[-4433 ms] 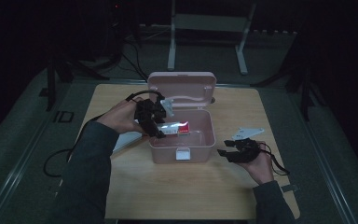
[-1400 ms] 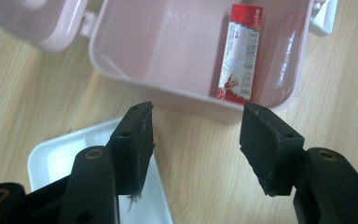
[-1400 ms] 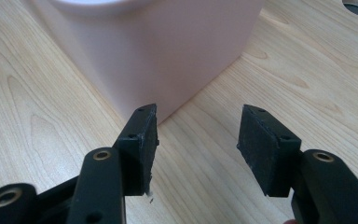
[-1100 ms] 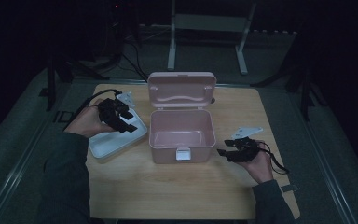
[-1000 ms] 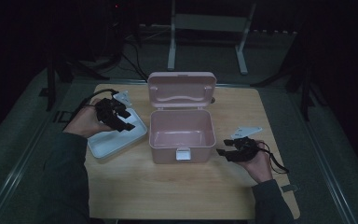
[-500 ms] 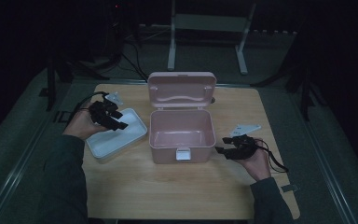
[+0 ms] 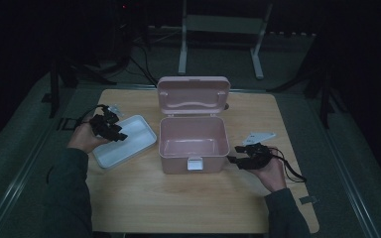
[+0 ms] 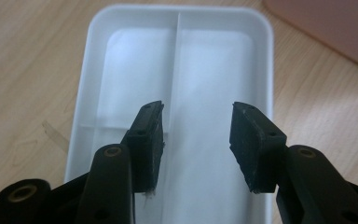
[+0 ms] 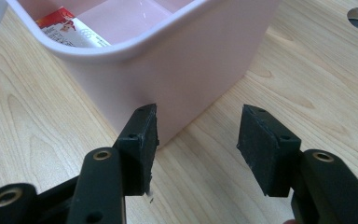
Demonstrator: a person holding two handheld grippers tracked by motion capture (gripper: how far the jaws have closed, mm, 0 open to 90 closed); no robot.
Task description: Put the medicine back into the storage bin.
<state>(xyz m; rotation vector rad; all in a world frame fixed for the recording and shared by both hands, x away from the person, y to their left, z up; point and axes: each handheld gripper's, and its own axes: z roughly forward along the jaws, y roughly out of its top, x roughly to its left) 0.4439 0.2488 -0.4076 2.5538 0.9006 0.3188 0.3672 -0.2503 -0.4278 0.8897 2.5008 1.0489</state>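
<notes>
Holding your left gripper over the white tray, you keep its jaws apart, and they have just been closing a little. Nothing is between them. In the left gripper view the jaws hang over the tray's thin middle wall. The tray sits near the left edge of the table, just beside the pink box. The box stands in the middle of the table with its lid up. Your right gripper rests on the table by the box's right side, jaws apart, with nothing in them. In the right gripper view, a red and white packet lies inside the box.
</notes>
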